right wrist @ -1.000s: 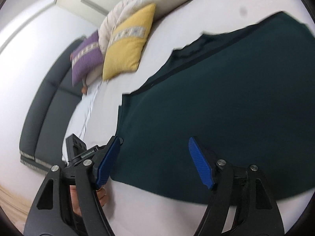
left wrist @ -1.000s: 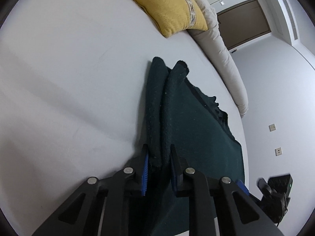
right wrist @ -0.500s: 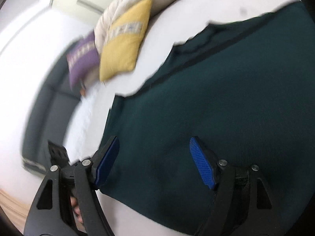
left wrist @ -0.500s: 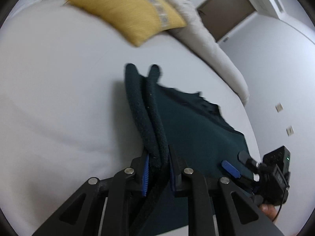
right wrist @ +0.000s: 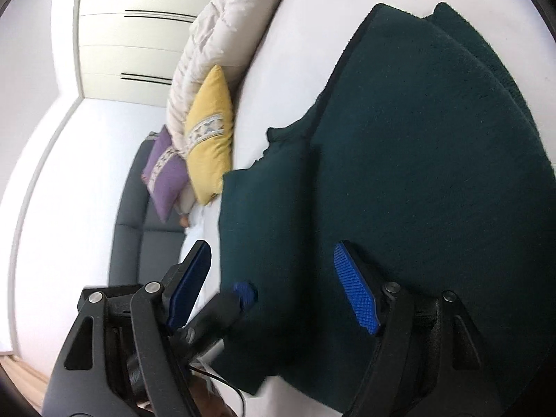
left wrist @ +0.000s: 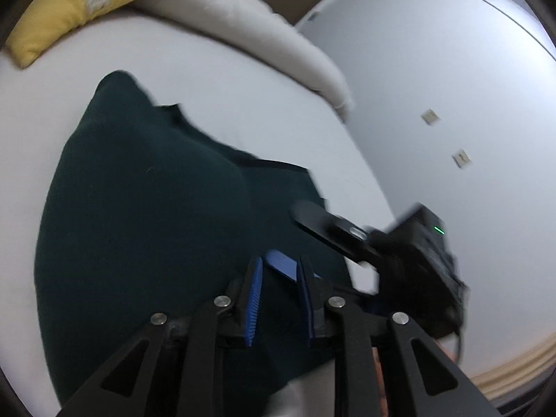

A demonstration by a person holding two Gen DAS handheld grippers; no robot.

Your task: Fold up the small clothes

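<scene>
A dark green knit garment (left wrist: 146,215) lies on the white bed sheet (left wrist: 243,104), one side folded over the other with a puffed fold. My left gripper (left wrist: 278,295) hovers over its near right part. Its jaws are opening, and I see no cloth pinched between the blue pads, only the garment lying beneath. My right gripper (left wrist: 288,232) comes in from the right, just beyond the left one. In the right wrist view the right gripper (right wrist: 274,278) stands wide open astride the garment (right wrist: 417,139) edge, and a left gripper fingertip (right wrist: 243,292) pokes in between its pads.
A yellow pillow (right wrist: 208,132) and a purple pillow (right wrist: 166,173) lean on a cream duvet (left wrist: 260,24) at the far end of the bed. A dark grey sofa (right wrist: 139,243) stands beyond. The bed edge and a wall with sockets (left wrist: 431,117) lie to the right.
The left gripper swung right across the garment, carrying the pinched edge over, and its jaws have parted off the cloth. The right gripper dropped closer to the garment's near edge, beside the left.
</scene>
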